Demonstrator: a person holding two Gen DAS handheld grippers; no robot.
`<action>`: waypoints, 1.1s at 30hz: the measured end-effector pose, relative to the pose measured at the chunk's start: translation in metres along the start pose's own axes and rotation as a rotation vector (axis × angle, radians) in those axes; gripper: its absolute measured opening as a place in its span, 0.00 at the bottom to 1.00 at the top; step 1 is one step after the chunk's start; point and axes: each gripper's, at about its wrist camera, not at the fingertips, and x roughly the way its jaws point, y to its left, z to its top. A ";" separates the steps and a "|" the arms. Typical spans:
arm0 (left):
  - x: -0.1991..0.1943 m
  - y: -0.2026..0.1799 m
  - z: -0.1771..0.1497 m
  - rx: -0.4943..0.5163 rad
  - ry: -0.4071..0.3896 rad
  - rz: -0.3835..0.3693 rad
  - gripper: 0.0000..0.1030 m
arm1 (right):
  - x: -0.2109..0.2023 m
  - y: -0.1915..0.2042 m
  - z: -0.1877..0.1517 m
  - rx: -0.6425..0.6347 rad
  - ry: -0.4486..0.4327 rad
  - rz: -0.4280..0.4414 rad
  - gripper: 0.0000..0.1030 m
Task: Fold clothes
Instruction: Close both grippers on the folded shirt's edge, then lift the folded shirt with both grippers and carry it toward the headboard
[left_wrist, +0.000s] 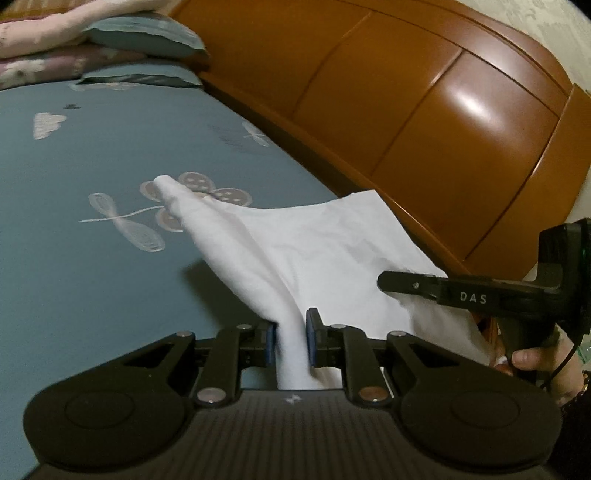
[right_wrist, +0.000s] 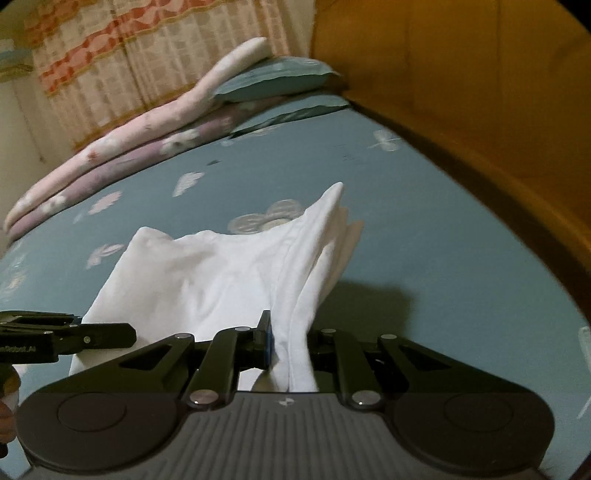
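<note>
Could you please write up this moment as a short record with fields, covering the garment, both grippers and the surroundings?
Garment: white cotton garment, partly lifted off the bed, far end trailing on the sheet
Surface: teal bedsheet with pale flower print
Left gripper: shut on a bunched fold of the garment
Right gripper: shut on another bunched fold
Person: a hand holds the right gripper's handle
Background: glossy orange-brown wooden headboard; stacked folded quilts and teal pillows; patterned curtain
</note>
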 end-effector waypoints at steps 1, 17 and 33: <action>0.007 -0.003 0.001 0.004 0.005 -0.005 0.14 | 0.001 -0.006 0.001 0.000 -0.003 -0.014 0.15; 0.034 0.005 -0.024 0.018 0.115 0.013 0.32 | 0.039 -0.051 -0.018 0.040 0.045 -0.175 0.33; -0.037 0.034 -0.059 0.106 0.091 0.211 0.72 | 0.041 -0.059 -0.032 0.086 0.056 -0.127 0.02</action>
